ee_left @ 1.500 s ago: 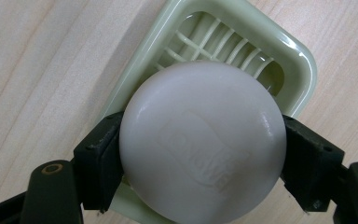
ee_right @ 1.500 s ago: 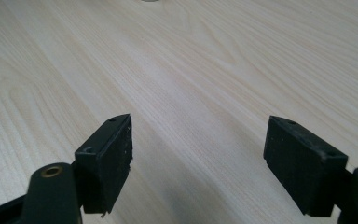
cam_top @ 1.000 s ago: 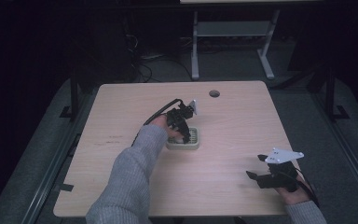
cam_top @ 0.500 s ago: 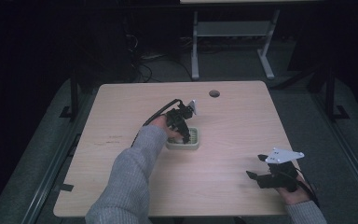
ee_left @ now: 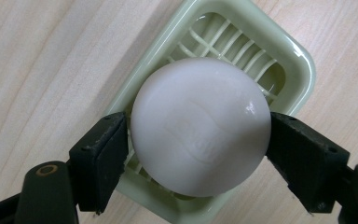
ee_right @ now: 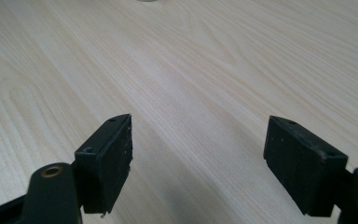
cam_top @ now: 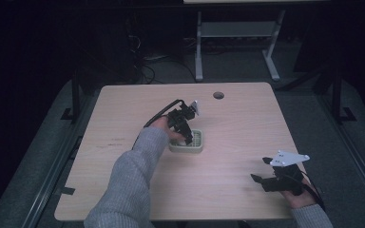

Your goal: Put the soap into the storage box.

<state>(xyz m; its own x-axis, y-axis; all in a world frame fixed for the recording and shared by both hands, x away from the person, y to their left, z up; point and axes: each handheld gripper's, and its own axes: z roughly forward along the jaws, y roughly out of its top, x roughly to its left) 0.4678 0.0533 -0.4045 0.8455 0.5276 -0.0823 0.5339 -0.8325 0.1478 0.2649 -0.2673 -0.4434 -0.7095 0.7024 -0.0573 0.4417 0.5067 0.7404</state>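
A round white soap bar (ee_left: 200,126) sits between the jaws of my left gripper (ee_left: 198,128), which is shut on it with both pads against its sides. Directly under the soap lies a pale green slatted soap dish (ee_left: 293,60). In the high view this left gripper (cam_top: 185,135) points down over the dish (cam_top: 197,147) near the middle of the wooden table (cam_top: 247,128). My right gripper (cam_top: 260,170) rests at the table's near right corner. Its jaws stand open over bare wood (ee_right: 198,135) with nothing between them.
A round cable hole (cam_top: 218,95) sits near the table's far edge. Behind the table stands a grey desk frame (cam_top: 237,33) on a dark floor. A person's grey sleeve (cam_top: 128,180) crosses the left half of the table.
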